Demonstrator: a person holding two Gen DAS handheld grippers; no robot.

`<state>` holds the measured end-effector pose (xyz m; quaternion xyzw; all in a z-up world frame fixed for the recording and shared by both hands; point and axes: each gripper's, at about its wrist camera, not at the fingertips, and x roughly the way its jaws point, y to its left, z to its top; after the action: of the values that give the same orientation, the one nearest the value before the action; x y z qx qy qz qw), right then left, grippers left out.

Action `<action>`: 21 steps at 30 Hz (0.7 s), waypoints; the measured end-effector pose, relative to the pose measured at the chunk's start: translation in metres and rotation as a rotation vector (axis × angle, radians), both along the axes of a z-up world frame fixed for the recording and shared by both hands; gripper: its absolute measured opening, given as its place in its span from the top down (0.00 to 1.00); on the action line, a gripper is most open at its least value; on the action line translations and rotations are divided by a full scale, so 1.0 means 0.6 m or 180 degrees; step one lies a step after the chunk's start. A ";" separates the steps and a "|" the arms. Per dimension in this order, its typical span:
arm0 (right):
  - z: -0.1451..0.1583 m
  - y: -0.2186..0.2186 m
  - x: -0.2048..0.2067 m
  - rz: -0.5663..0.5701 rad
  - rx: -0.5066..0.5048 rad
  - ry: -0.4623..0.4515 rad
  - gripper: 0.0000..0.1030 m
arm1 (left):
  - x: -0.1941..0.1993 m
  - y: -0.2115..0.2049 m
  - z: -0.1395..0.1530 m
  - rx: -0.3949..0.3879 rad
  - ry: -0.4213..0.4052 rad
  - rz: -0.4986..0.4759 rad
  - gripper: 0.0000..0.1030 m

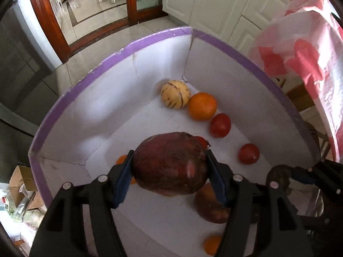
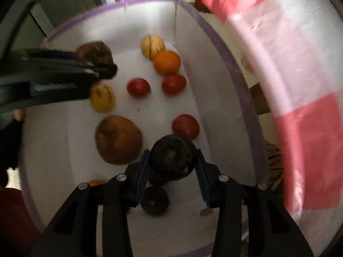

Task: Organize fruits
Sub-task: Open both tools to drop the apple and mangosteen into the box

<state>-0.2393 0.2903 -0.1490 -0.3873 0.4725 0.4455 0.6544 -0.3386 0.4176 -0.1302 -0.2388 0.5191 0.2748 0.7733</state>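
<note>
- Currently both grippers carry fruit above a white box [image 1: 246,90] with a purple rim.
- Left gripper [image 1: 169,167]: fingers closed on a large dark red fruit [image 1: 169,165], held clear of the box floor. The fruit bulges well past the pads, so the contact area looks small.
- Right gripper [image 2: 172,160]: fingers closed on a small dark round fruit [image 2: 171,156], low over the near part of the box.
- Risk, slip: the red fruit is smooth and rounded. A tilt or a jolt could roll it out of the pads and drop it onto the brown fruit [image 1: 210,205] below.
- Risk, collision: both grippers work over one box. In the right wrist view the left gripper reaches in from the left side; crossing paths could knock a fruit loose.
- Risk, crowding: a striped yellow fruit [image 1: 175,94], an orange [image 1: 202,106] and two tomatoes [image 1: 220,125] line the far right wall. Anything released there may strike them and scatter the row.
- Risk, snag: a pink and white bag [image 2: 289,64] hangs by the right wall and could catch the right gripper.
</note>
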 end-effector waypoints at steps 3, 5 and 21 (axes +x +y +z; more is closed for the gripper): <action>-0.016 -0.003 -0.004 0.0049 -0.0115 -0.0032 0.59 | 0.010 -0.011 -0.005 0.0001 0.0084 0.0004 0.37; -0.023 -0.005 -0.010 0.0089 -0.0164 -0.0035 0.59 | 0.011 -0.012 -0.008 0.0003 0.0111 0.0016 0.37; 0.046 -0.034 -0.038 0.0263 0.0216 -0.0247 0.16 | 0.024 -0.031 0.041 0.0621 -0.0112 -0.0185 0.26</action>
<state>-0.2623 0.2696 -0.1213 -0.4010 0.4150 0.4726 0.6660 -0.3245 0.3988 -0.1056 -0.1520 0.4830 0.2973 0.8095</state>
